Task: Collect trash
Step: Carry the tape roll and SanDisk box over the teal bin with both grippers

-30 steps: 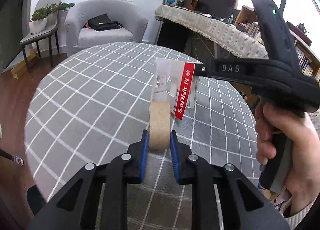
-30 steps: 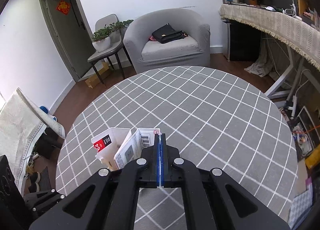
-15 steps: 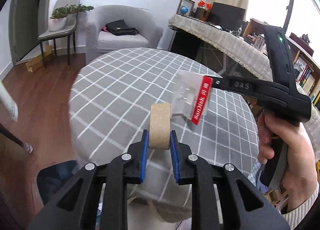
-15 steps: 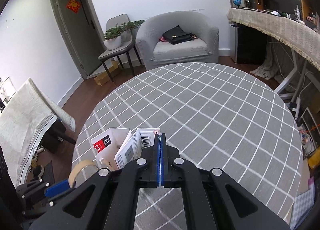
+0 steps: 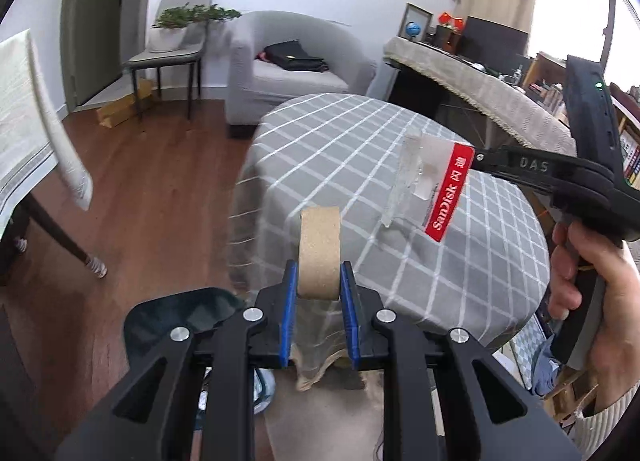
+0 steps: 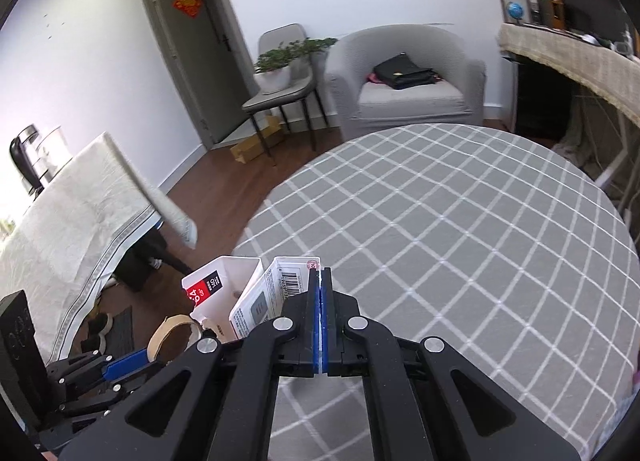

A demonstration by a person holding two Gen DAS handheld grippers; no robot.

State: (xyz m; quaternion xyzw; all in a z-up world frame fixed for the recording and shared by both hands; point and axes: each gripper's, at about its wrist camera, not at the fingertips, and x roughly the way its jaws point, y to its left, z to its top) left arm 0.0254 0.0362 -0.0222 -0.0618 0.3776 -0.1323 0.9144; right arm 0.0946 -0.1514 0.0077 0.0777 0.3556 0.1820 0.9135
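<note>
Cardboard tape roll [image 5: 319, 251] clamped edge-on in my left gripper [image 5: 319, 297]; right gripper [image 6: 321, 325] pinched flat on the SanDisk pack [image 6: 256, 293]. I hold both off the table [image 6: 460, 221] edge, over the dark bin [image 5: 176, 321] below, I'd guess for dropping

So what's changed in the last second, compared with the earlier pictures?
Both grippers have swung away from over the round table toward its edge, so wood floor and a dark bin now show below the left gripper. Nothing was picked up or dropped: it stays clamped on the tape roll, and the right gripper stays shut on the card packaging.
</note>
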